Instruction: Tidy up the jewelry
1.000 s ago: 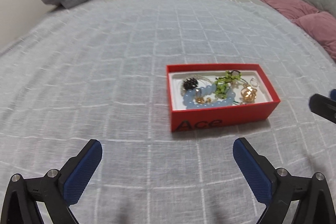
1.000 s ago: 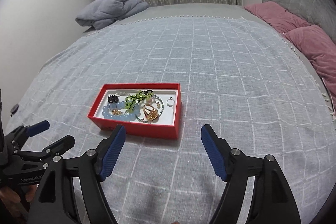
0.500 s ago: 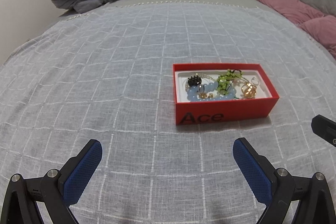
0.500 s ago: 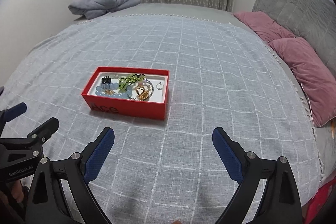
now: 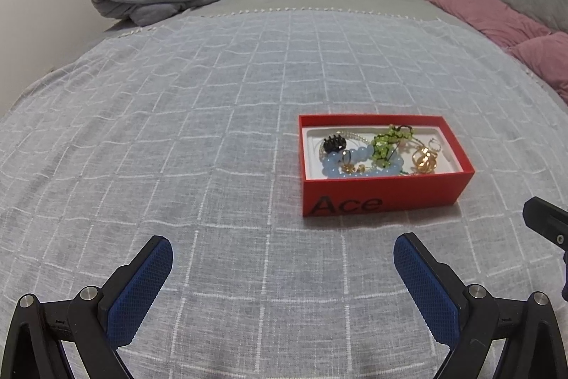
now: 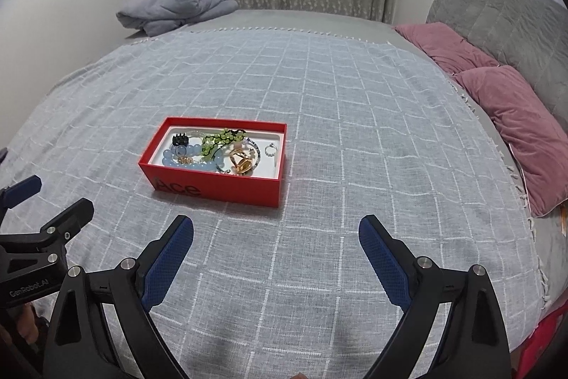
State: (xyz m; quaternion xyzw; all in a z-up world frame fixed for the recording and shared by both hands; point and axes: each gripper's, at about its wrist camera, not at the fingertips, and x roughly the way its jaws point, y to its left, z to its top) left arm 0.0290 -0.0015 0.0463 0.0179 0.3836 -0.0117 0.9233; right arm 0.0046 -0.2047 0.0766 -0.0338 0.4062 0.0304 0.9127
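A: Jewelry sits tangled inside the red box, which rests on the grey checked bedspread.

B: What is in the red box?

A: A blue bead bracelet at its near wall, a green bead strand across the middle, a black claw clip at the far left, gold rings on the right and a small silver ring nearest the right wall.

B: And the grippers?

A: The left gripper hovers near the box's front left, fingers spread wide, holding nothing. The right gripper hangs just before its front wall, likewise wide and empty.

B: Anything beyond the box?

A: A folded grey blanket far behind it, pink pillows well off to its right.
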